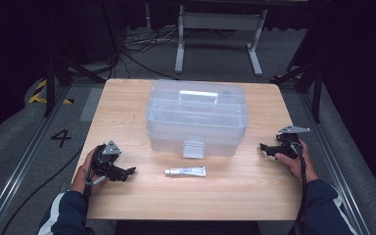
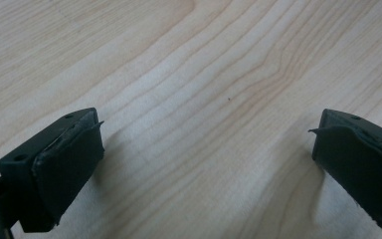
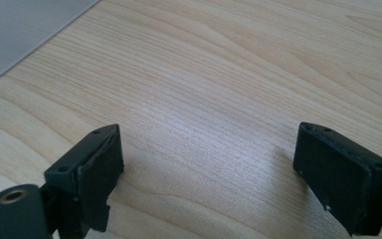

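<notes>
Table was light wood, w/ a clear plastic storage box sitting center, toward the far half. Lid was on, white handle on top, front latch facing the person. A small silver tube w/ a white cap lay flat just in front of the box, near the latch but not touching it, cap end pointing to the person's left.

Left gripper rested on the table at the near-left, held in the person's left hand, tips pointing right toward the tube. Gap between tips and tube, no contact. Left gripper view: both black jaws stood wide apart over bare wood grain, nothing between the pads. Released, empty.

Right gripper was at the right edge of the table, held in the right hand, tips pointing left toward the box's right front corner. Well apart from the tube, near the box but clear of it. Right gripper view: jaws also spread wide, bare wood between them, table edge and grey floor showing at the upper left corner. Released, empty.

Tube sat roughly between the two grippers, closer to the left one. Both forearms in dark sleeves w/ white stripe came in from the near side.
</notes>
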Tool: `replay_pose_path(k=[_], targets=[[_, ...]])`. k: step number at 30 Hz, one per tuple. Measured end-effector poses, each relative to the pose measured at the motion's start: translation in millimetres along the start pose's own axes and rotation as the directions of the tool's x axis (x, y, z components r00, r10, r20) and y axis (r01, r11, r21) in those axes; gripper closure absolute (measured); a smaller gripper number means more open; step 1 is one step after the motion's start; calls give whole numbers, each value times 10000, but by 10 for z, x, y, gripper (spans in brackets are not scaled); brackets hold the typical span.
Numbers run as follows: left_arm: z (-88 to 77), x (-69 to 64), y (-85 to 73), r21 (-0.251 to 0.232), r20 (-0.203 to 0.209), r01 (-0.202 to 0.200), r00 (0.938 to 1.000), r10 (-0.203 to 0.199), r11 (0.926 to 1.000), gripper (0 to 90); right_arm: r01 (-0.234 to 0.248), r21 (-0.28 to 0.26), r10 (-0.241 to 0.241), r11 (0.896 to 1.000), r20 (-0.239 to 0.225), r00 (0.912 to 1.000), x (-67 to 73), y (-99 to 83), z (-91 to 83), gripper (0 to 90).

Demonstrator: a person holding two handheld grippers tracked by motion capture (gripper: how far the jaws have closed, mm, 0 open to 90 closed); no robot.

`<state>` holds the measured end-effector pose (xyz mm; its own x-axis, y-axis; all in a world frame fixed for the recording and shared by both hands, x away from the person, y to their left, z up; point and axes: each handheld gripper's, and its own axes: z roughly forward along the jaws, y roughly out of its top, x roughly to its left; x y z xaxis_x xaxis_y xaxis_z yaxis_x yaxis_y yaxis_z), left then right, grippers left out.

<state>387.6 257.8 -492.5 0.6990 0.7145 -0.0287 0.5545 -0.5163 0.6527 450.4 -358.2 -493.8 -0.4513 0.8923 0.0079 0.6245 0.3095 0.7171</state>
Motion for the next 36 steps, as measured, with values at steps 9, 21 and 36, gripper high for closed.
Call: replay_pose_path(k=[9, 21, 36], targets=[[8, 9, 9, -11, -73, 25, 10000, -25, 10000, 0, 42, 3, -42, 10000, -32, 10000, -2, -7, -6, 126], [-91, 29, -101, -10, -95, 47, 9999, -47, 10000, 5, 396, 548, -373, 9977, -423, 9984, 11, 30, -35, 123], [-93, 34, -104, -23, -116, 19, 9999, -20, 10000, 4, 430, -12, -430, 9991, -433, 9981, -13, 181, -341, 237]])
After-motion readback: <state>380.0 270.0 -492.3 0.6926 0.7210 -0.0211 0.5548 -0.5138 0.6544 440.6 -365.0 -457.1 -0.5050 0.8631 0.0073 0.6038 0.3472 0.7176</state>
